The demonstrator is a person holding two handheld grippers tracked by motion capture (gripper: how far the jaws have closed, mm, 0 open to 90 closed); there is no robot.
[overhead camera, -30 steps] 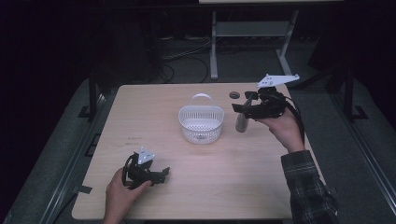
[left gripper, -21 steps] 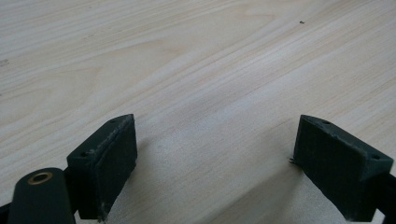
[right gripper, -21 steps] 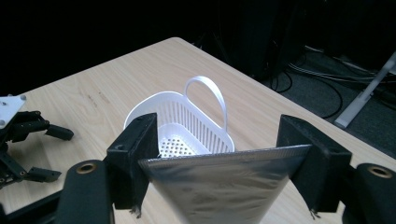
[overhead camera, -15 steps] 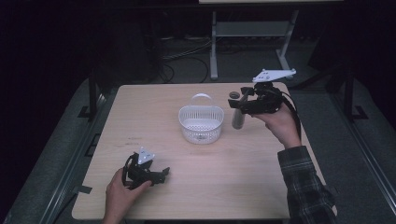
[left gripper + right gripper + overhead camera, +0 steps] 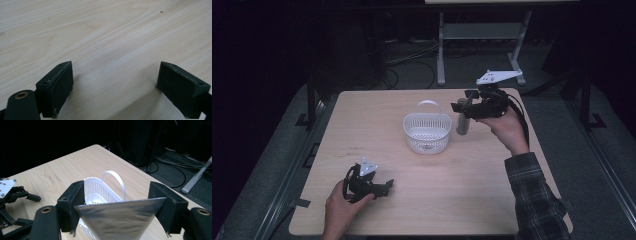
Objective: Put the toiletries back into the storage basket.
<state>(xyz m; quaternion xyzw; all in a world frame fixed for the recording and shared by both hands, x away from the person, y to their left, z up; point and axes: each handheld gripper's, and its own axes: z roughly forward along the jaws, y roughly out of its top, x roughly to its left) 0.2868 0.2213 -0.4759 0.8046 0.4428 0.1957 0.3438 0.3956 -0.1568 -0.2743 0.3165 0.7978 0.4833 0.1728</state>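
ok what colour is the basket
White basket, clearest in the high view.

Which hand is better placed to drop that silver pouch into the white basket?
Right. The right gripper already clamps the silver pouch just beside the white basket. The left gripper rests open on the table's near edge.

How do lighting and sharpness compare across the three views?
High view: dim, dark surroundings, table lit, basket readable. Left gripper view: bright, even, wood grain sharp. Right gripper view: black background, silver pouch close and soft with sheen.
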